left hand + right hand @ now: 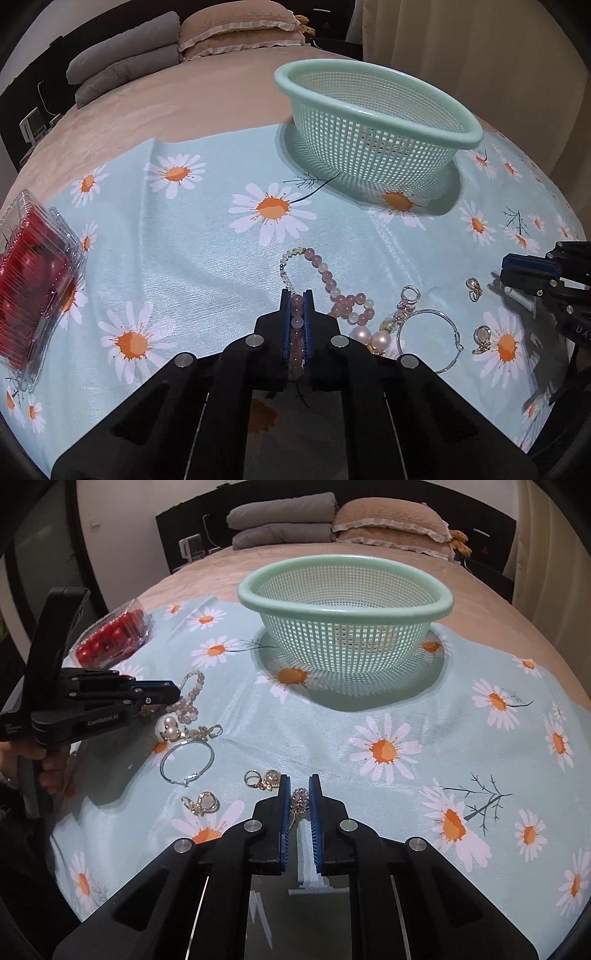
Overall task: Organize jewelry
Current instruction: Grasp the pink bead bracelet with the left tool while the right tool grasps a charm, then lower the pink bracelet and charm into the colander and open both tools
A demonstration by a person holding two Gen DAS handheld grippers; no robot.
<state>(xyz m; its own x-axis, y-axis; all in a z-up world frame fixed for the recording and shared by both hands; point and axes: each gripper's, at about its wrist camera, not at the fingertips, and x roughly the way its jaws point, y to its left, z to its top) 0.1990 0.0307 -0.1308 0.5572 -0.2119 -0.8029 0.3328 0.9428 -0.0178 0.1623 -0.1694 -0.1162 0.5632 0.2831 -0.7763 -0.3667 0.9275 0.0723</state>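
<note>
My left gripper [297, 295] is shut on a pink bead bracelet [332, 286]; the rest of the bracelet trails on the daisy cloth ahead of it. My right gripper [299, 779] is shut on a small crystal brooch [299, 799], low over the cloth. A pearl charm [373, 338], a silver hoop [430, 338] and two gold earrings [474, 288] [482, 338] lie to the right of the left gripper. In the right wrist view the hoop [187, 757] and earrings [264, 779] [202, 803] lie left of my right gripper. The green mesh basket [439, 603] stands beyond, empty.
A clear box of red fruit [33, 284] sits at the cloth's left edge, also in the right wrist view [110, 637]. The basket [476, 138] is at the far right of the cloth. Pillows [388, 518] lie at the bed's head.
</note>
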